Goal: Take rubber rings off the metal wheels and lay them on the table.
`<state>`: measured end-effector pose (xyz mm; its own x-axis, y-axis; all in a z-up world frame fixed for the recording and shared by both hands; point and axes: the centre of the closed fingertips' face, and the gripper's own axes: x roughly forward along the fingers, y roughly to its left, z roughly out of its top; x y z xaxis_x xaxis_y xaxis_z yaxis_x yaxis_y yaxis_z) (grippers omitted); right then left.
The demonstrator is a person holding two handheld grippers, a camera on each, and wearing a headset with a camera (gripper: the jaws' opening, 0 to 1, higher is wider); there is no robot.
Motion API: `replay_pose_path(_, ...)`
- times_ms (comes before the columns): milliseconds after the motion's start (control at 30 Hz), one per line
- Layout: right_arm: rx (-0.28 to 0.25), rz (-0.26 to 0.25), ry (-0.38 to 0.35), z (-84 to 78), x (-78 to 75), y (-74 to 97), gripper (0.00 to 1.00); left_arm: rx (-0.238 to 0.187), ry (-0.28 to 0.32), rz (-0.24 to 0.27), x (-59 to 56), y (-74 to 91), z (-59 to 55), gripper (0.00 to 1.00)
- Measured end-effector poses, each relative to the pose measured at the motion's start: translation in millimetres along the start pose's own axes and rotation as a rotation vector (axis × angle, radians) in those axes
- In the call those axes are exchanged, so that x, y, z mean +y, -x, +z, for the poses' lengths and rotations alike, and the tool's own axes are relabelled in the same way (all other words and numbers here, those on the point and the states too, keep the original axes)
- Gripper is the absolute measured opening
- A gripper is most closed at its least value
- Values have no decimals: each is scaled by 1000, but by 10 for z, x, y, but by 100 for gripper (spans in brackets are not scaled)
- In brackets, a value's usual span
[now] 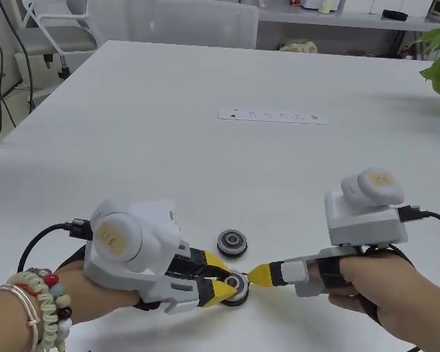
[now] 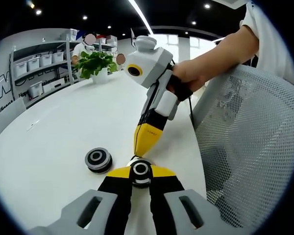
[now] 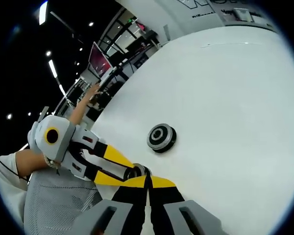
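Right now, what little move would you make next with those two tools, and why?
Probably work the shut tip of the right tool under the rubber ring and pry outward. The left tool clamps the wheel steady, the tip sits right at its rim, and the ring looks still on.

White table (image 1: pixel 205 147); black-and-silver ringed loose wheel (image 1: pixel 232 243), held wheel (image 1: pixel 240 288); yellow-tipped left tool (image 1: pixel 229 281), right tool (image 1: pixel 256 276).

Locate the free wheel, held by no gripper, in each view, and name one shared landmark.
Head view: free wheel low centre, beyond the held wheel.
Left gripper view: free wheel lower left, beside the held wheel.
Right gripper view: free wheel centre, above the held wheel.
Shared landmark: the held wheel, in the left gripper.
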<state>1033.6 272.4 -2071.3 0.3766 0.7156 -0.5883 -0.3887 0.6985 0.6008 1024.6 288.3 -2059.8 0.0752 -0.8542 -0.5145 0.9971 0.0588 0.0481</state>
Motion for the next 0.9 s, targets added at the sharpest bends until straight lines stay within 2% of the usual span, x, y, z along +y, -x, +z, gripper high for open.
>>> replay_pose_path(433, -6, -2, -9, 3, 12, 5, 0, -2, -3, -3, 1, 12, -4, 7)
replay_pose_path(767, 18, 0, -8, -10, 39, 23, 0, -10, -10, -14, -5, 14, -4, 7)
replay_pose_path(900, 23, -1, -18, -17, 42, 31, 0, -7, -30, -16, -11, 14, -1, 7)
